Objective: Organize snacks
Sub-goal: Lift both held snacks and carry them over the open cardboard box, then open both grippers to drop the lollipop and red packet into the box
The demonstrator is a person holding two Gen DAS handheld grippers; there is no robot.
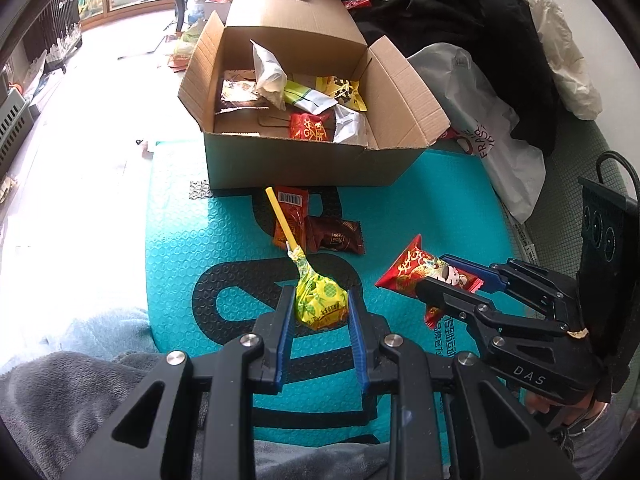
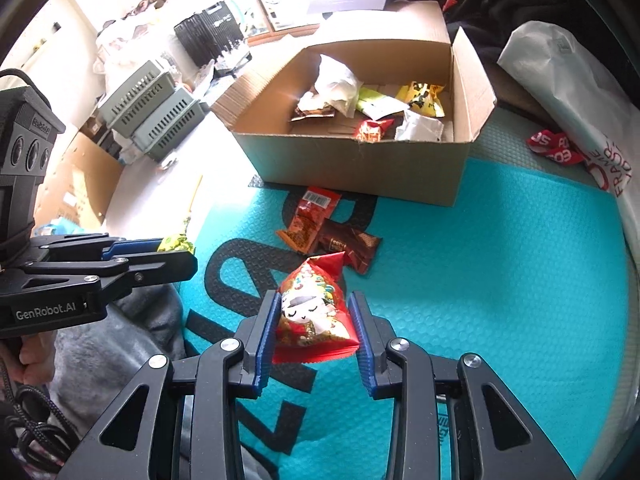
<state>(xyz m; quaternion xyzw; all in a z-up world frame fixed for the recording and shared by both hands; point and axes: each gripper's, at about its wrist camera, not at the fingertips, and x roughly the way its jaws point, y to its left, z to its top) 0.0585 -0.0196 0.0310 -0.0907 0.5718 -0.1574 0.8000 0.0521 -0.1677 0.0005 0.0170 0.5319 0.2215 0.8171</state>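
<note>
Both grippers are gripping snacks above the teal mat: left gripper clamping the lollipop, right gripper squeezing the red packet, and the cardboard box is sitting straight ahead, roughly equally near both.

Yellow-wrapped lollipop & red snack packet each clamped, off mat; box open

Ahead of both jaws the box stands with its top open and flaps spread; its near wall is the barrier. Between jaws and box two packets lie on the teal mat, bare to either side of them. A white bag and dark clothes crowd the right.
</note>
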